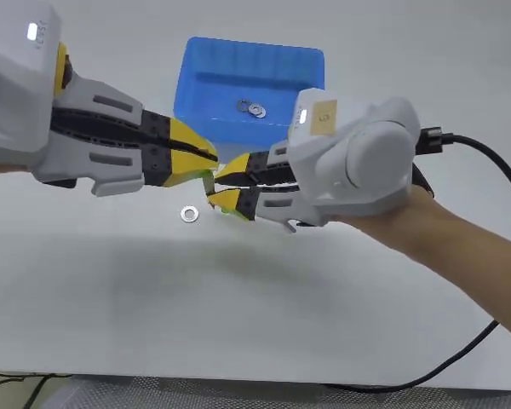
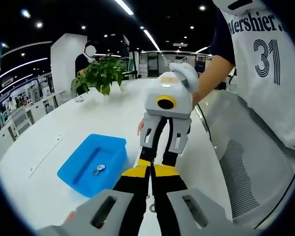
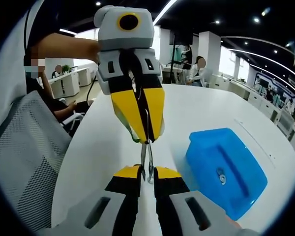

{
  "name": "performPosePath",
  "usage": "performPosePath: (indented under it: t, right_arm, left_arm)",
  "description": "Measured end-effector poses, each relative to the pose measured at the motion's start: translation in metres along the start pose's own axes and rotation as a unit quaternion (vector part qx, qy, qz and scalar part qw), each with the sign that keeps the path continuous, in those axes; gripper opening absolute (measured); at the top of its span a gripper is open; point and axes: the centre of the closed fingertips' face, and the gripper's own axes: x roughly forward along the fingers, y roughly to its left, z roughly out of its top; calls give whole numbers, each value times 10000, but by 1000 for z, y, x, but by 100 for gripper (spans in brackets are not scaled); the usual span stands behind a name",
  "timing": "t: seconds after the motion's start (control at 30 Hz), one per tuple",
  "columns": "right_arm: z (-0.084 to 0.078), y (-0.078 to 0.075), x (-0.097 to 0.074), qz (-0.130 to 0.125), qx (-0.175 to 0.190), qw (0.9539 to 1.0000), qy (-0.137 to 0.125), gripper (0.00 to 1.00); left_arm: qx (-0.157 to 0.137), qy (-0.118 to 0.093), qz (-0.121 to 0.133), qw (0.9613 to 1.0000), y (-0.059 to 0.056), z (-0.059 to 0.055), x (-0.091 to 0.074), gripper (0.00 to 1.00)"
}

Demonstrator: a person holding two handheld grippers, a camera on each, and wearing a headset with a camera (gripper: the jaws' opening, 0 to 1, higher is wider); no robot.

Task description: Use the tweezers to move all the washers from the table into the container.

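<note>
My two grippers meet tip to tip over the white table. The thin metal tweezers [image 3: 146, 157] run between them, and both my left gripper [image 1: 211, 162] and my right gripper [image 1: 215, 189] are shut on them. One washer [image 1: 189, 214] lies on the table just below and left of the tips. The blue container [image 1: 196, 94] stands behind the grippers with two washers [image 1: 251, 108] inside. In the right gripper view the left gripper [image 3: 147, 140] comes down from above onto the tweezers. The container [image 3: 236, 162] lies to the right there.
A black cable [image 1: 494, 170] trails from the right gripper across the table's right side. The table's front edge [image 1: 238, 379] runs along the bottom. A mesh chair [image 2: 246, 162] and a person in a numbered jersey [image 2: 265, 54] are beside the table.
</note>
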Motion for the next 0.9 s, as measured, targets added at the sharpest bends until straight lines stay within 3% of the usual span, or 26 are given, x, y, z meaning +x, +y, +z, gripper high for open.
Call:
performPosePath:
  t: [0.67, 0.9]
  right_arm:
    - [-4, -2, 2, 56, 24, 10000, 58, 12]
    - [-5, -1, 4, 304, -110, 9994, 79, 12]
  left_arm:
    - [-73, -11, -72, 9999, 1, -2, 4, 6]
    - [-112, 45, -113, 9999, -1, -4, 0, 6]
